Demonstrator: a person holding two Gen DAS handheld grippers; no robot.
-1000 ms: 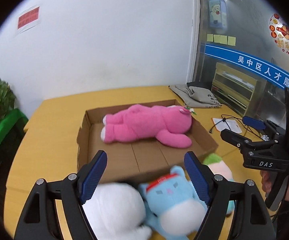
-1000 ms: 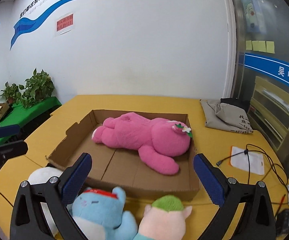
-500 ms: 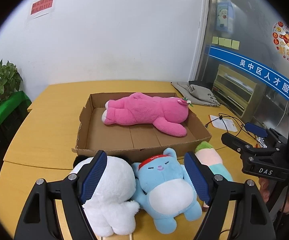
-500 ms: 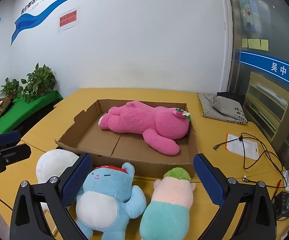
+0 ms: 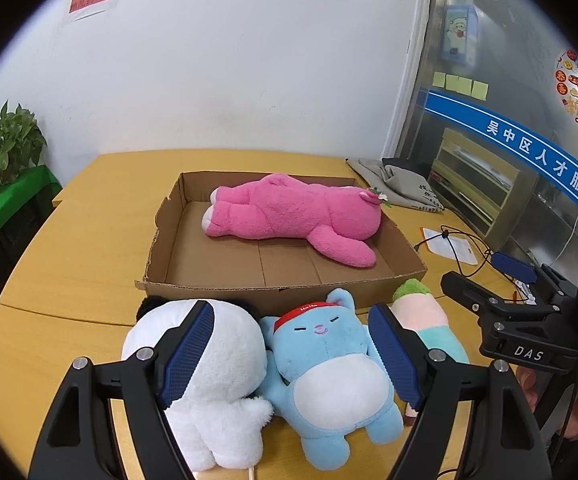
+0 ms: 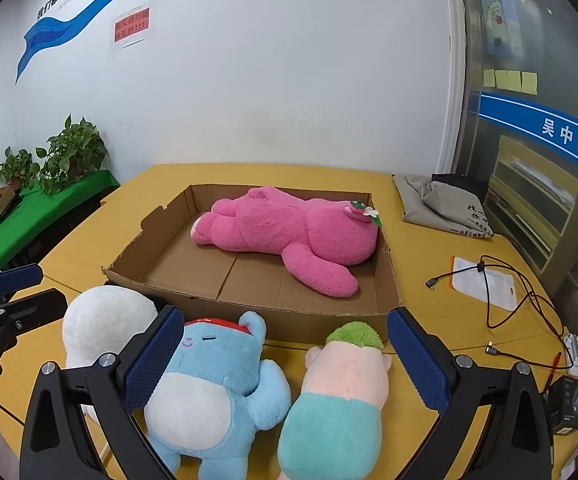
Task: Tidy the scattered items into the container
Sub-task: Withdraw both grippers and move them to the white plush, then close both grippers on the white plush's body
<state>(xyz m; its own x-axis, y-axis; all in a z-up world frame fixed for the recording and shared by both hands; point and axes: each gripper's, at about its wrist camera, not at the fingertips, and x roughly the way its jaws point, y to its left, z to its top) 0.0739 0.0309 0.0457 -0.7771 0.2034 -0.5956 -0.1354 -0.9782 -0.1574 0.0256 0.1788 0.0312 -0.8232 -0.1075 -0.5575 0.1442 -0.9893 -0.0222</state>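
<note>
**Toys wait before the box**

Left gripper (image 5: 293,354) fingers spread wide, gripping nothing, over the white toy (image 5: 209,376) and blue toy (image 5: 329,376). Right gripper (image 6: 285,356) fingers also wide, empty, over the blue toy and green-haired toy (image 6: 341,400). Beyond the fingers, the box (image 6: 289,322) holds the pink toy (image 6: 289,236).

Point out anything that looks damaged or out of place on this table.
The cardboard box has ragged, torn rims, worst along its left wall. Three plush toys lie outside it against its front wall: white plush, blue plush and green-haired plush. Only the pink plush lies inside.
</note>
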